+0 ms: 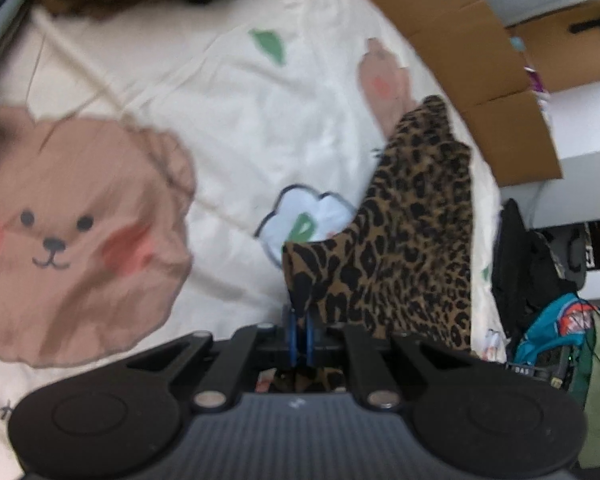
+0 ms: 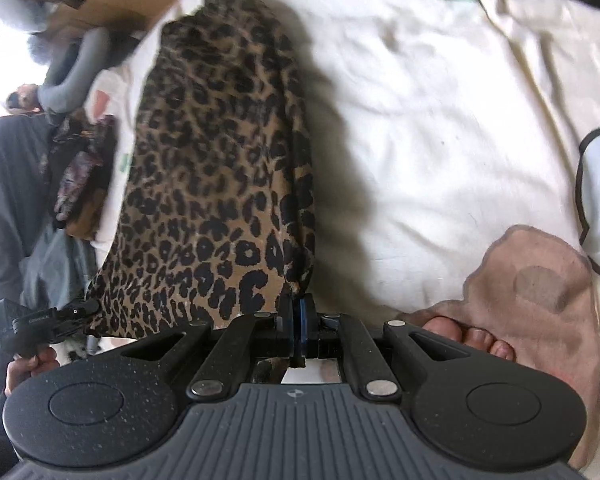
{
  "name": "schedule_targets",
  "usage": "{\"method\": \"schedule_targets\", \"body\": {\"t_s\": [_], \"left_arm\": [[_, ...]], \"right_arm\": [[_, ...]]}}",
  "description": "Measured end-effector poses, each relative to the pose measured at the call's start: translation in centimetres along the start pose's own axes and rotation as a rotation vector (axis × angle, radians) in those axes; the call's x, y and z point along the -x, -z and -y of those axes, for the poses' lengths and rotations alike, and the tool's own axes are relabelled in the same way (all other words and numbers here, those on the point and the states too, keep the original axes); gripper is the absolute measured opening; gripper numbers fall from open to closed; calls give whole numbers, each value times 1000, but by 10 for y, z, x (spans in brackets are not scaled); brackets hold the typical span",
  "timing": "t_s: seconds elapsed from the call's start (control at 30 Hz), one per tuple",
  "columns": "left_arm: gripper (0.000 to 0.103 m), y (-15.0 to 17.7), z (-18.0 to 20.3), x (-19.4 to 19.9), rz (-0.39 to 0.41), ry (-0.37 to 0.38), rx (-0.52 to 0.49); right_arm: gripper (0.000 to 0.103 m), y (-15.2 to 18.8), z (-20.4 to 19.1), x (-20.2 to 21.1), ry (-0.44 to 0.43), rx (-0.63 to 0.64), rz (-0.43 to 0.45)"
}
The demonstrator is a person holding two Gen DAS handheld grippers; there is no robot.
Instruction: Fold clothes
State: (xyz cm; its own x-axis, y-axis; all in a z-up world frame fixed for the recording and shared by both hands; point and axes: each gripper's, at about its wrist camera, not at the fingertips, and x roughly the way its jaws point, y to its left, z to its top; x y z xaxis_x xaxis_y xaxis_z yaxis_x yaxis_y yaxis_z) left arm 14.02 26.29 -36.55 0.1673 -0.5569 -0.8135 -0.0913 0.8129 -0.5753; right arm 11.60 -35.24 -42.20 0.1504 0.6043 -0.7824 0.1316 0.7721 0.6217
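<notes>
Both claws are gripping one leopard-print garment (image 1: 416, 236) — the left claw (image 1: 302, 322) is pinching a folded corner, the right claw (image 2: 298, 312) is clamping a bunched edge. From each claw the cloth is stretching straight ahead, long axis pointing away and narrowing at its far end, lying over the cream bedsheet (image 2: 420, 120) with its bear print (image 1: 80, 232).
</notes>
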Motion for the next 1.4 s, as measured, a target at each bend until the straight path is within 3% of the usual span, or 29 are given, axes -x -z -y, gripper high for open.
{"method": "schedule_targets", "body": {"t_s": [0.13, 0.27, 0.3, 0.4, 0.43, 0.8, 0.97, 1.17, 1.23, 1.4], "left_arm": [[6, 5, -11, -15, -17, -24, 22], [10, 4, -7, -23, -37, -134, -56], [12, 4, -4, -20, -32, -136, -74], [14, 0, 2, -10, 1, -136, -92], [14, -2, 5, -6, 15, -132, -93], [25, -33, 55, -9, 105, -63, -151], [27, -45, 85, -25, 115, -70, -210], [39, -55, 112, -39, 108, -52, -260], [49, -57, 121, -45, 108, -64, -284], [53, -64, 143, -61, 102, -74, -318]], "right_arm": [[1, 0, 0, -10, 46, 17, -15], [6, -4, -5, -9, 75, 65, -9], [10, -5, -6, -6, 78, 84, -3], [42, -9, -10, 9, 64, 119, 55], [44, -11, -10, 15, 52, 122, 77], [44, -42, -25, 31, 44, 153, 197], [44, -53, -36, 30, 50, 168, 236], [44, -67, -40, 34, 40, 167, 290], [44, -73, -43, 35, 34, 172, 310], [44, -87, -54, 35, 33, 200, 345]]}}
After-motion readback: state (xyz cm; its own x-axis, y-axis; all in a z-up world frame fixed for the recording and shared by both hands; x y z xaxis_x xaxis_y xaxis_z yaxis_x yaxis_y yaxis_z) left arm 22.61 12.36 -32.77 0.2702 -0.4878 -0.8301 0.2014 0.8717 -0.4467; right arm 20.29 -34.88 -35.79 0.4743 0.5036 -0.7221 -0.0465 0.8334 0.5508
